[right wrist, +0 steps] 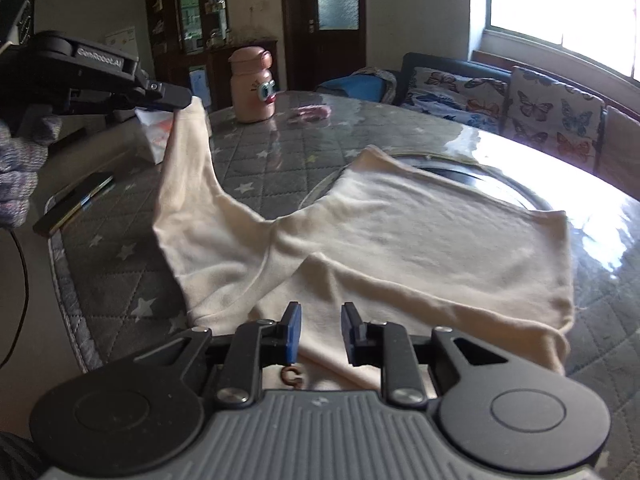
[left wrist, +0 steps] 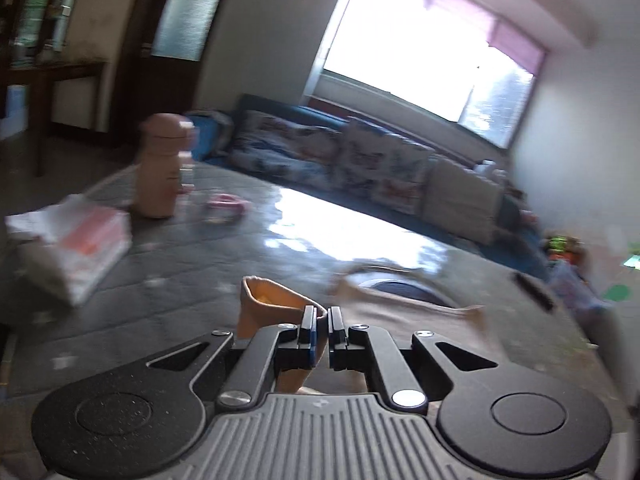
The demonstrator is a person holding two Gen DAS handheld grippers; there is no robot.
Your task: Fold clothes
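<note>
A cream long-sleeved garment (right wrist: 420,236) lies spread on the grey star-quilted table (right wrist: 280,152). My left gripper (left wrist: 323,322) is shut on the cuff of its left sleeve (left wrist: 272,304) and holds it up above the table; in the right wrist view it (right wrist: 176,98) hangs the sleeve (right wrist: 188,168) from the upper left. My right gripper (right wrist: 320,332) is open, low over the garment's near edge, with cloth under its jaws but nothing between them. The left wrist view is motion-blurred.
A pink bottle (right wrist: 253,86) and a small pink item (right wrist: 310,112) stand at the table's far side. A plastic bag (left wrist: 72,240) and a dark phone (right wrist: 74,202) lie at the left. A sofa with butterfly cushions (right wrist: 520,108) runs behind the table.
</note>
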